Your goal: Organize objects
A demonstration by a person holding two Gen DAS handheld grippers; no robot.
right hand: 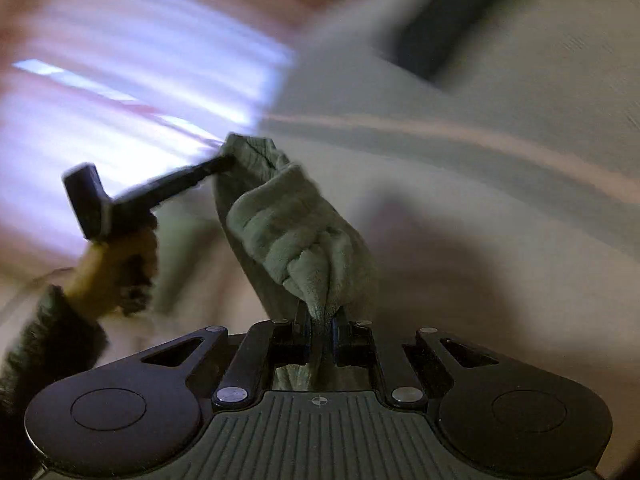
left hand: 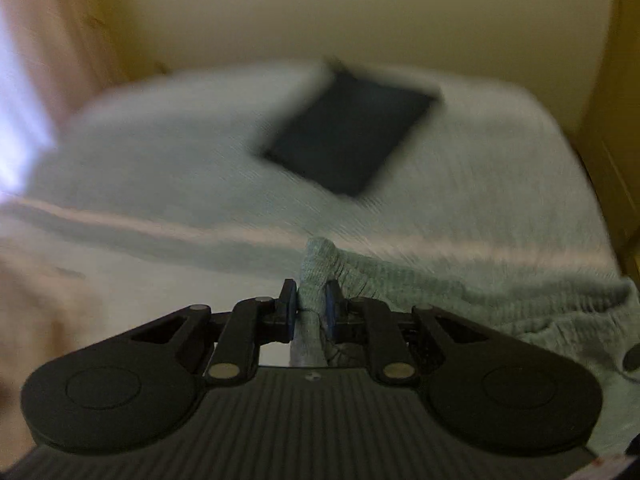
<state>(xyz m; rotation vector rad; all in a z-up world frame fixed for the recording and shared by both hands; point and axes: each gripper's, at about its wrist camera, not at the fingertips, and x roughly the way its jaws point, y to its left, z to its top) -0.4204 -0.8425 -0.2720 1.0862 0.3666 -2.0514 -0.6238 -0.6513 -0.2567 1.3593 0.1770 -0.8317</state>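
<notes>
Left wrist: left gripper [left hand: 311,300] pinching cloth [left hand: 320,264], right gripper [right hand: 321,322] clamping other end, above bed [left hand: 500,184]; folding unfinished.

Grey-green ribbed cloth [left hand: 320,264]; dark blue-black pad [left hand: 352,136]

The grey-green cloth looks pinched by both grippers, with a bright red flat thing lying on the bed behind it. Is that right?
Not quite. The flat thing on the bed is dark, near black, not bright red; the left wrist view shows it, though blurred. The rest holds: the left gripper and the right gripper are each shut on the grey-green cloth.
</notes>
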